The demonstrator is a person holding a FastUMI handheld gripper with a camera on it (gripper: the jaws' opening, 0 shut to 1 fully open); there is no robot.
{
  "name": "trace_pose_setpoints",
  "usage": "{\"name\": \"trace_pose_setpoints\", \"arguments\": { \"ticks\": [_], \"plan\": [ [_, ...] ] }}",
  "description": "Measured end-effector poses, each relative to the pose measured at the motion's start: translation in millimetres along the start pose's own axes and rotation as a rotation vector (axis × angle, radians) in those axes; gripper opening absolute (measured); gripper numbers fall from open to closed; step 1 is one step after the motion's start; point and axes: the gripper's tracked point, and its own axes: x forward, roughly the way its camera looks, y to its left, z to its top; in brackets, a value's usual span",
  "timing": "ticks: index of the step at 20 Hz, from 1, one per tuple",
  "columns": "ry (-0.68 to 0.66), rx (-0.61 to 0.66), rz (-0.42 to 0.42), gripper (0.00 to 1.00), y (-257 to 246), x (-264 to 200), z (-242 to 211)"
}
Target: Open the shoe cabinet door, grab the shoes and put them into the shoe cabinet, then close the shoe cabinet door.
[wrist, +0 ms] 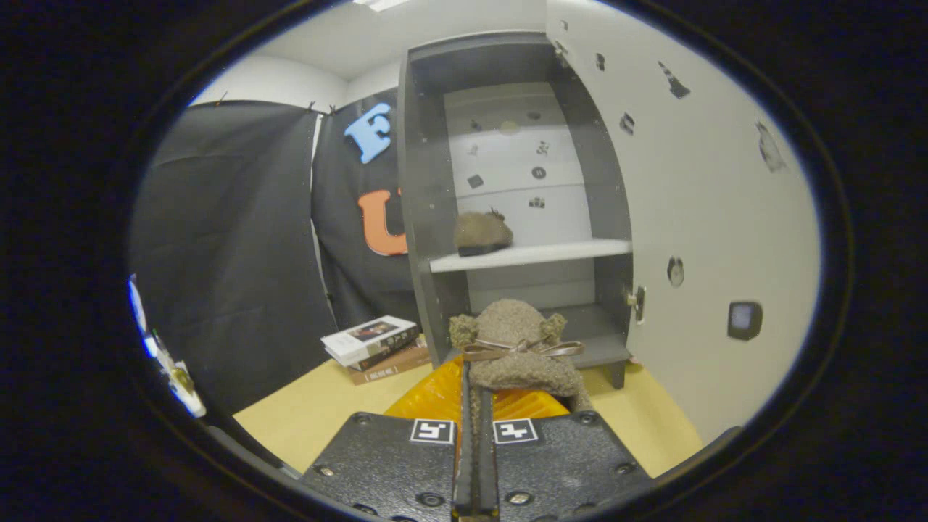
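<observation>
The gripper (475, 406), fingers clamped on a fuzzy brown bow-tied slipper (518, 348), carries it toward the open grey shoe cabinet (428, 217) at twelve o'clock. Its mate (482, 233) sits on the white shelf (536, 254). Next: place beside it.

1. Two fuzzy brown shoes: one shoe (516, 348) clamped between the fingers of the tongs (475, 406), in front of the cabinet; the other shoe (482, 233) on the cabinet's shelf (551, 254).
2. One shoe cabinet (435, 181), with one door (696, 217) swung open at its right.
3. One shelf inside the cabinet.
4. Two books (373, 348), stacked on the worktop (304, 413) just left of the cabinet.
5. One pair of tongs.
</observation>
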Motion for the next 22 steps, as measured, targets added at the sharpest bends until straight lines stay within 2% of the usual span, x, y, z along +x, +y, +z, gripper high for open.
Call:
{"name": "trace_pose_setpoints", "arguments": {
  "ticks": [8,14,18,22],
  "plan": [
    [-0.204,-0.072,-0.042,0.07,15,-55,202],
    [-0.268,-0.130,-0.047,0.07,13,-56,302],
    [-0.224,-0.179,-0.042,0.07,14,-14,320],
    [-0.136,-0.181,-0.064,0.07,6,48,309]
  ]
}}
